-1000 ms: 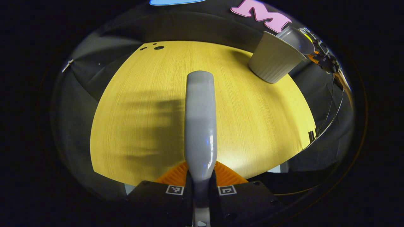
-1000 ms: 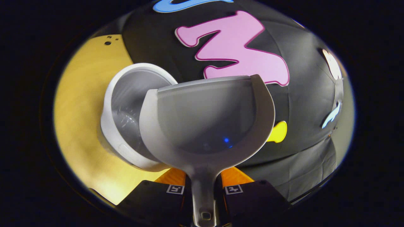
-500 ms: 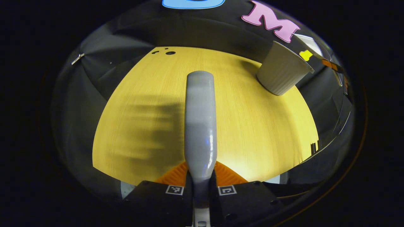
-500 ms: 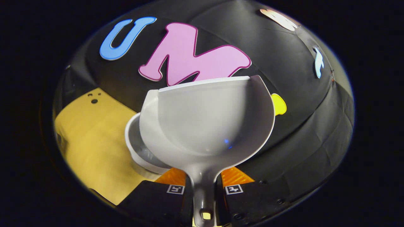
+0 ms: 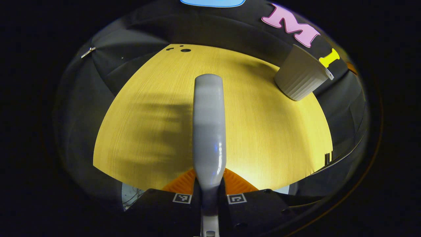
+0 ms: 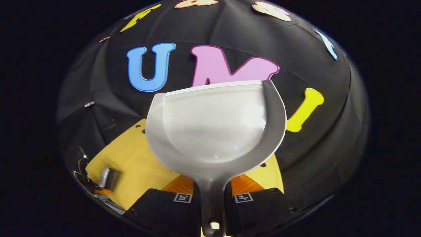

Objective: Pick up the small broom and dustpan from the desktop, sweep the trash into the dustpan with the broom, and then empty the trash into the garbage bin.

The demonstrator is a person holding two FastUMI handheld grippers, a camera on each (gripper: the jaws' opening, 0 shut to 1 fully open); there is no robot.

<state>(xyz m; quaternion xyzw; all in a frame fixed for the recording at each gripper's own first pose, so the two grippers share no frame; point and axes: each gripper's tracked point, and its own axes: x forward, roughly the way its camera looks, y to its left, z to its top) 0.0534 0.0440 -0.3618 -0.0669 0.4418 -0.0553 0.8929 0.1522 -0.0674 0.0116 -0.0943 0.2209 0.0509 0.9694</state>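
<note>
Dustpan [image 6: 215,128] level, clamped by right gripper [image 6: 212,197].

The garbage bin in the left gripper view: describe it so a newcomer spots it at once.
Start from the yellow wooden desktop against the black booth wall. At its far right corner stands the garbage bin, a pale ribbed tub that widens toward its rim. Nothing else stands on the wood; the grey broom is in the tongs.

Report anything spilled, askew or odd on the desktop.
Nothing stands out. The garbage bin stands upright on the desktop, with no trash around it. The dustpan looks empty, and the broom sits straight in its jaws.
</note>
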